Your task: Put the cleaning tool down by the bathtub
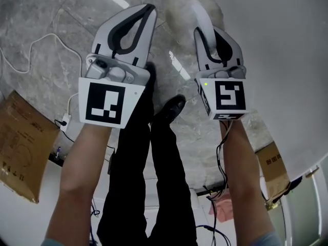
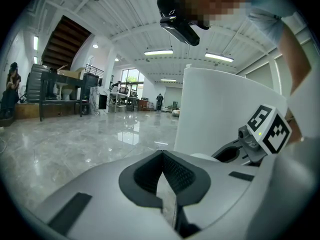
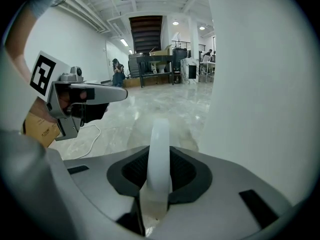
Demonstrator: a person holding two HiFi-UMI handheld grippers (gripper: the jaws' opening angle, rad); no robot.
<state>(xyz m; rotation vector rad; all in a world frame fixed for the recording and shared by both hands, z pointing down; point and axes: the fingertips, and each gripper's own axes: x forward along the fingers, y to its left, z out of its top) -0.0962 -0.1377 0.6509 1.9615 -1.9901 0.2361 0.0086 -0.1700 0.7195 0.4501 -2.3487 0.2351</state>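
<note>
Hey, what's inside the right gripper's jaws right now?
The cleaning tool's white handle, clamped by the right gripper. Its pale head hangs over the floor beside the bathtub. The handle's rear end is covered by the jaws.

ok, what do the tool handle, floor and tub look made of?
Tool handle, in the right claw: white, smooth, slightly translucent, so probably plastic. Floor: grey veined slabs with mirror-like reflections, so polished marble or a lookalike tile. Tub: plain white, smooth, soft sheen; acrylic or enamel, can't tell which.
</note>
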